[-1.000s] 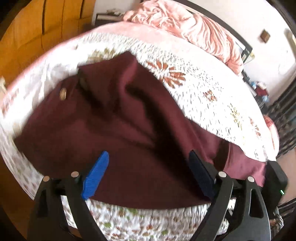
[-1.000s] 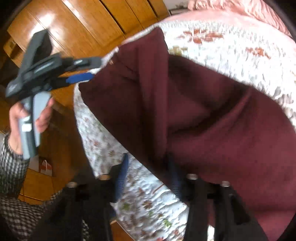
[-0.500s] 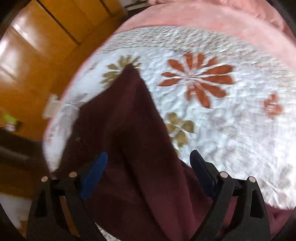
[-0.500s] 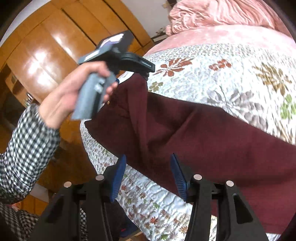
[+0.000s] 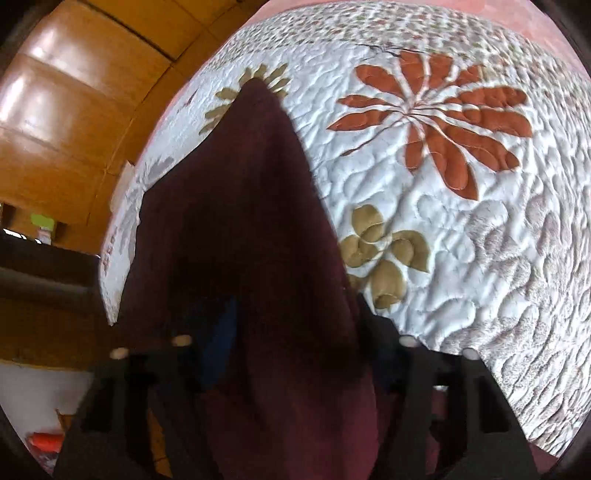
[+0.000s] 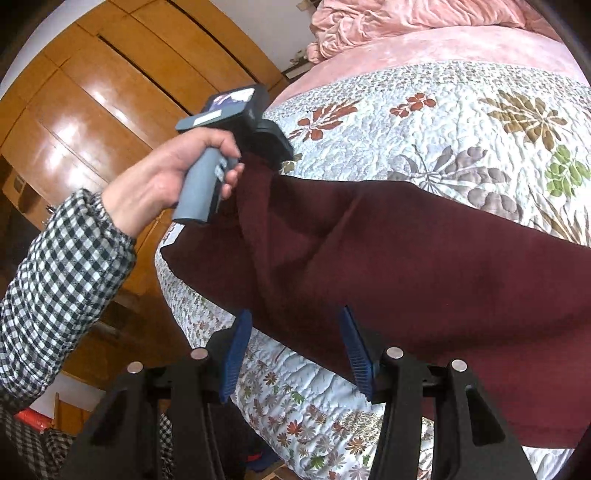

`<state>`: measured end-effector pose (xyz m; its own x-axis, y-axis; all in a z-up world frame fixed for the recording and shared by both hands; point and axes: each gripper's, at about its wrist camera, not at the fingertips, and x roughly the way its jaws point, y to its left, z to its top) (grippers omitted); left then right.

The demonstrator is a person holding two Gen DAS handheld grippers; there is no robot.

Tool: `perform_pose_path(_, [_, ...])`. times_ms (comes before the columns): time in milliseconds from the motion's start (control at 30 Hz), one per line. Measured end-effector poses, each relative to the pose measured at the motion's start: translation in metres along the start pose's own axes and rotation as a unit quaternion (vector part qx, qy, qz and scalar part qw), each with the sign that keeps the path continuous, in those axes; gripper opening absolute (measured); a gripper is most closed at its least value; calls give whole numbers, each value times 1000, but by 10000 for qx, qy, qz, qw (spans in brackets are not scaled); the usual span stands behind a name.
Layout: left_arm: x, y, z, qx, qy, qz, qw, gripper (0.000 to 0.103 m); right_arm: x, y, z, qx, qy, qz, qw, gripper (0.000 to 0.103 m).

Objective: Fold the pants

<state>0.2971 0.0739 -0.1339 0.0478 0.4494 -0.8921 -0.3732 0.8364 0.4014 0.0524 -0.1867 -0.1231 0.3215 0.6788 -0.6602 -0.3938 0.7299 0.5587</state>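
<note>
Dark maroon pants [image 6: 406, 266] lie across the floral quilt [image 6: 461, 122] along the bed's near edge. A person's hand [image 6: 166, 177] in a checked sleeve holds my left gripper [image 6: 277, 162] pointing down at the pants' far left corner. In the left wrist view the pants [image 5: 251, 221] fill the space between the fingers of the left gripper [image 5: 295, 325]. Its jaws are closing around the cloth and still stand apart. My right gripper [image 6: 295, 347] is open at the pants' near edge. Quilt and pants edge show between its blue pads [image 6: 236, 350], and nothing is held.
A wooden wardrobe [image 6: 92, 110] stands close to the bed's left side. A pink blanket [image 6: 406, 22] is bunched at the head of the bed. The quilt [image 5: 461, 240] beyond the pants bears only its flower pattern. The bed's front edge drops off below the right gripper.
The left gripper swung from the pants' near side to their far left corner, tilted down, and its jaws narrowed around the cloth. The right gripper drew back slightly and rolled.
</note>
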Motion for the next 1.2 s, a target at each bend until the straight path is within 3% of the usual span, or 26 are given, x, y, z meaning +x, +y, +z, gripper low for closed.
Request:
perform_pose_path(33, [1, 5, 1, -65, -27, -148, 9999, 52, 1, 1, 0, 16, 7, -4, 10000, 51])
perform_pose_path(100, [0, 18, 2, -278, -89, -519, 9982, 33, 2, 4, -1, 8, 27, -1, 10000, 51])
perform_pose_path(167, [-2, 37, 1, -675, -166, -890, 9936, 20, 3, 7, -1, -33, 46, -25, 10000, 51])
perform_pose_path(333, [-1, 84, -15, -1225, -397, -1607, 9786, 15, 0, 9, 0, -10, 11, -100, 9999, 51])
perform_pose_path(433, [-17, 121, -49, -1757, -1051, -2057, 9570, 14, -2, 8, -1, 38, -14, -154, 9999, 51])
perform_pose_path(467, [-23, 137, -67, -1963, -1355, -2258, 9445, 14, -2, 8, -2, 44, -9, -179, 9998, 51])
perform_pose_path(500, [-27, 143, -79, -2053, -1526, -2283, 9394, 14, -1, 7, -3, 62, -1, -203, 9998, 51])
perform_pose_path(533, [-31, 156, -100, -2218, -1845, -2375, 9276, 15, -1, 6, -3, 80, 6, -205, 9998, 51])
perform_pose_path(633, [-27, 178, -147, -2457, -2343, -2433, 9086, 18, 2, 5, -4, 113, 34, -207, 9997, 51])
perform_pose_path(767, [9, 197, -177, -2789, -2149, -2595, 8992, 18, 6, 8, -5, 103, 102, -267, 9995, 51])
perform_pose_path(867, [31, 208, -190, -2869, -2035, -2894, 8902, 33, 8, 10, -7, 130, 174, -324, 9992, 51])
perform_pose_path(967, [47, 217, -190, -3018, -1971, -3446, 8668, 50, 7, 8, -11, 240, 218, -359, 9988, 53])
perform_pose_path(1067, [53, 229, -183, -3225, -1990, -3734, 8467, 73, 1, 8, -16, 276, 239, -425, 9984, 53])
perform_pose_path(1100, [56, 231, -180, -3273, -1928, -3828, 8421, 73, -2, 8, -19, 286, 232, -465, 9982, 54])
perform_pose_path(1133, [60, 233, -175, -3274, -1789, -3883, 8426, 73, -5, 7, -21, 325, 232, -492, 9980, 54])
perform_pose_path(1167, [64, 232, -170, -3225, -1673, -3846, 8486, 60, -7, 6, -23, 372, 228, -495, 9978, 55])
perform_pose_path(1200, [68, 230, -165, -3125, -1518, -3753, 8594, 27, -10, 2, -26, 496, 218, -463, 9975, 56])
